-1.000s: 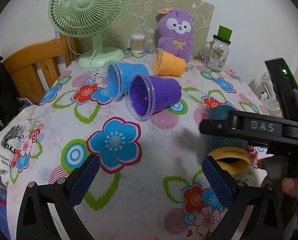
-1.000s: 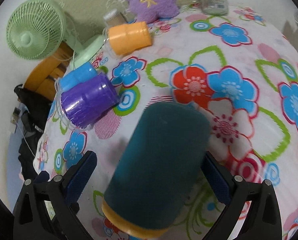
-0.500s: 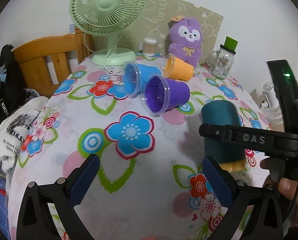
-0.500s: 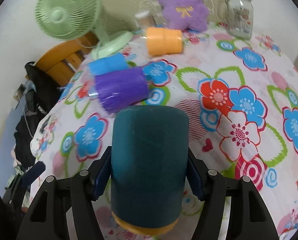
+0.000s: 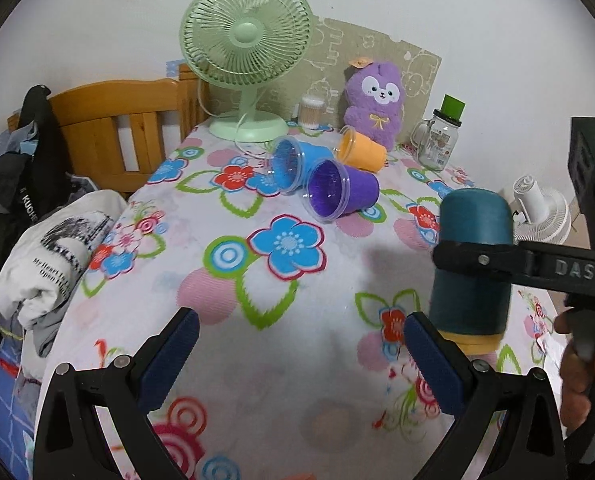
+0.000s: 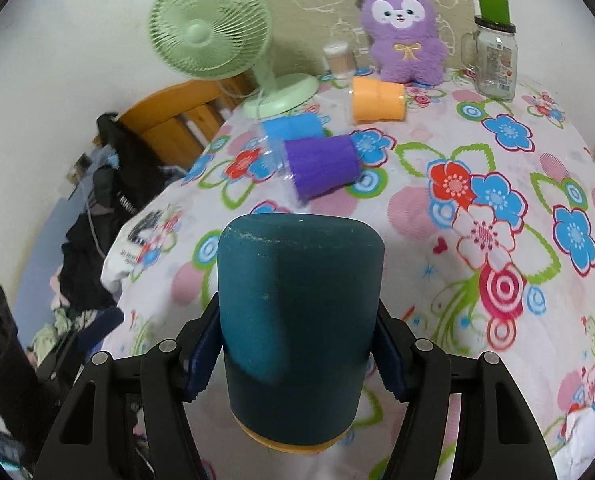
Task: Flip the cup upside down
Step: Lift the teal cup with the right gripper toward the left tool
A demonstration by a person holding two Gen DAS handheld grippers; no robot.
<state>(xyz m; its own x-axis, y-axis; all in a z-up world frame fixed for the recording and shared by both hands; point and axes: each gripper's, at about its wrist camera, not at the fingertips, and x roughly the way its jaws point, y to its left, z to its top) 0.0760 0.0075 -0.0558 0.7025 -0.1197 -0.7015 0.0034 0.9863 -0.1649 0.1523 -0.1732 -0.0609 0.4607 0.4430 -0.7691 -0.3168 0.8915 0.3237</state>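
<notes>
A dark teal cup (image 6: 297,320) with a yellow rim is held upside down, base up and rim down, just above the flowered tablecloth. My right gripper (image 6: 297,356) is shut on its sides with the blue pads against the wall. The cup also shows at the right of the left wrist view (image 5: 473,264), with the right gripper's black finger across it. My left gripper (image 5: 297,360) is open and empty above the tablecloth, left of the cup.
A purple cup (image 5: 341,194), a blue cup (image 5: 297,164) and an orange cup (image 5: 363,152) lie on their sides mid-table. Behind stand a green fan (image 5: 249,64), a purple plush (image 5: 377,104) and a glass jar (image 5: 437,140). A wooden chair (image 5: 117,128) stands left.
The teal cup went from lying tilted, rim towards me, to upright with rim down. My right gripper closed on it and turned it. Both views pulled back and up.
</notes>
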